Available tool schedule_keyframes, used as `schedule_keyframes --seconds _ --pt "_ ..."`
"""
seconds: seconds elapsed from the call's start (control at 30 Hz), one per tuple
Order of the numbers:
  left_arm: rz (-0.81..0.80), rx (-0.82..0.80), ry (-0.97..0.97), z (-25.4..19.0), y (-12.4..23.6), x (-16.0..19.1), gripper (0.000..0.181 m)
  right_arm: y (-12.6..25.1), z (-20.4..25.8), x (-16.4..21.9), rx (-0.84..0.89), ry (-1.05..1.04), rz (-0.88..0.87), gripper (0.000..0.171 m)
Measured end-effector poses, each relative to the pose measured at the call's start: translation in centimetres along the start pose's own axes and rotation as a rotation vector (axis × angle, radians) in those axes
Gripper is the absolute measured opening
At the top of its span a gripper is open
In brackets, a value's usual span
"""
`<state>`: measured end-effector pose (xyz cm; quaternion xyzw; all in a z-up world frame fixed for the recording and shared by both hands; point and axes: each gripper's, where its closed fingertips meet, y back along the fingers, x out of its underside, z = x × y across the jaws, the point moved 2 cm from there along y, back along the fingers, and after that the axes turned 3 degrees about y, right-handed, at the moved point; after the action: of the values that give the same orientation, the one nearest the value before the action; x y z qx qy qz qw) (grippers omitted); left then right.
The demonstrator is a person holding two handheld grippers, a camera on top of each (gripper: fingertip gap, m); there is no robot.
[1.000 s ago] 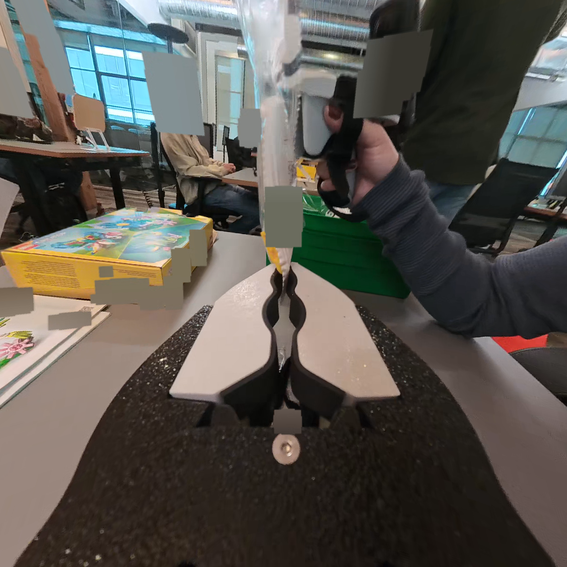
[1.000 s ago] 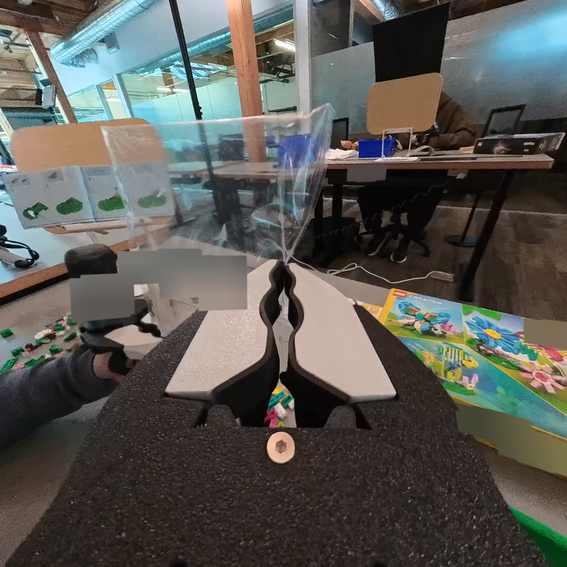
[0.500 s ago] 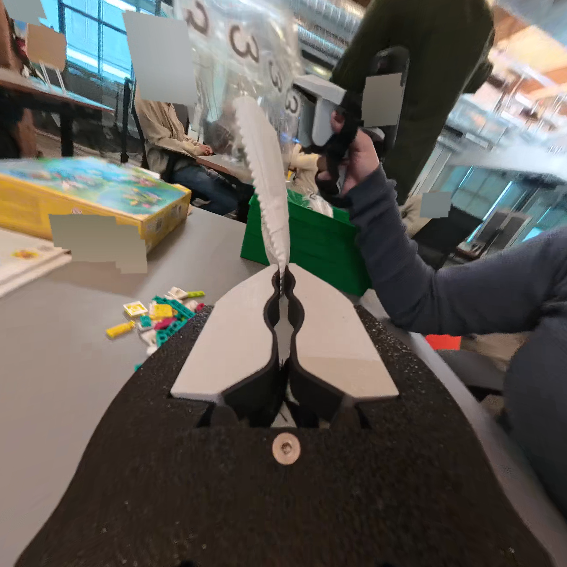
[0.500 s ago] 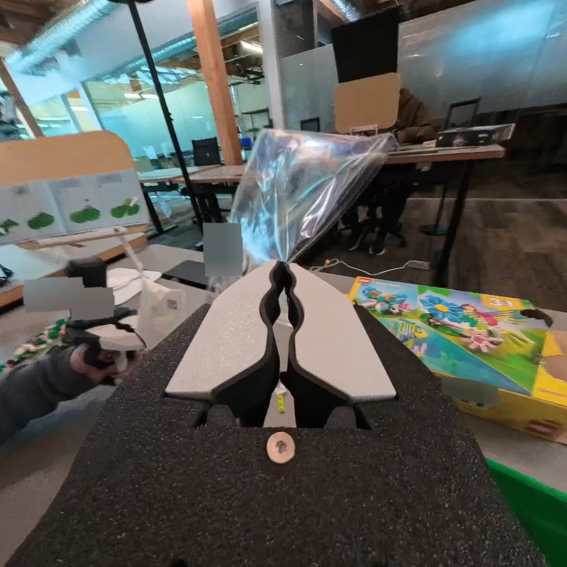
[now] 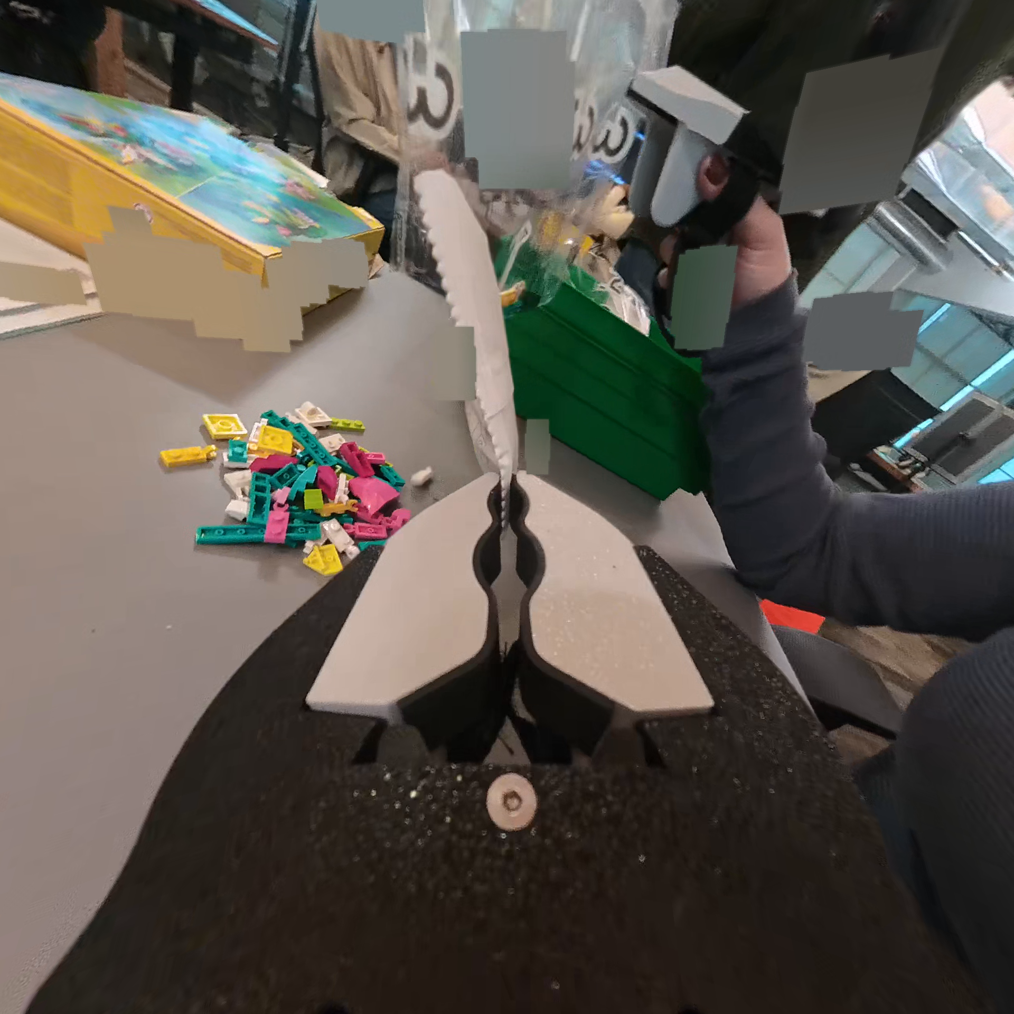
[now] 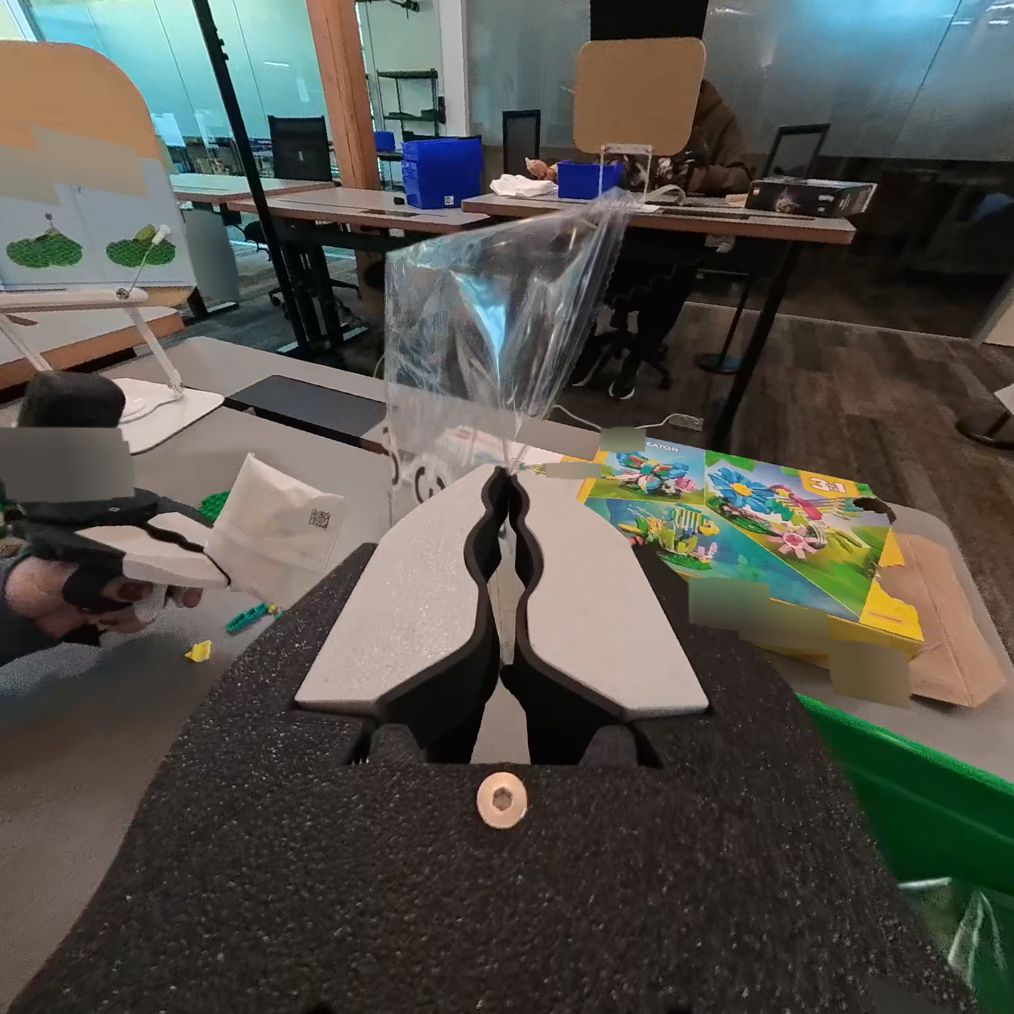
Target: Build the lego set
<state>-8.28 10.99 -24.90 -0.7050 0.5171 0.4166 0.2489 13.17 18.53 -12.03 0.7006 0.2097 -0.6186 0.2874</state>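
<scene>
Lying left of the left gripper on the table is a brick pile, with the box behind it, its front partly masked. That gripper's jaws are pinched together on a white paper bag with a serrated edge. Right of it sits a green bin, contents hard to make out. The right gripper clamps a corner of a clear bag, which looks empty.

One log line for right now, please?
left gripper: shut on white packet | right gripper: shut on clear bag | bricks: piled on table
</scene>
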Motion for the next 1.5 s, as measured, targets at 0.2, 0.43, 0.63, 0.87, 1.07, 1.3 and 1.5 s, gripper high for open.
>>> schedule_keyframes --seconds 0.2,0.43,0.63,0.87,1.07,1.3,1.5 --pt "-0.003 -0.095 0.094 -0.5 0.1 0.2 0.000 0.9 2.3 0.3 0.104 0.145 0.048 0.000" --pt "-0.013 -0.126 0.168 -0.6 0.3 1.2 0.000 0.6 5.0 0.5 0.130 0.364 0.184 0.000" --pt "0.016 -0.121 0.177 -1.2 0.7 2.3 0.000 0.2 7.1 0.2 0.097 0.540 0.279 0.000" --pt "0.023 -0.119 0.165 -1.9 1.7 2.6 0.000 1.8 6.8 -2.9 0.177 0.624 0.292 0.000" --pt "0.015 -0.080 0.170 -2.6 3.2 2.7 0.000 10.0 1.3 -6.7 0.447 0.425 0.382 0.000" --pt "0.001 0.042 0.116 -4.6 4.6 2.4 0.000 18.1 -4.8 -1.5 0.490 0.119 0.988 0.000" --pt "0.000 0.081 0.080 -5.8 5.4 2.2 0.000 16.6 -7.9 4.4 0.286 0.050 1.201 0.004"
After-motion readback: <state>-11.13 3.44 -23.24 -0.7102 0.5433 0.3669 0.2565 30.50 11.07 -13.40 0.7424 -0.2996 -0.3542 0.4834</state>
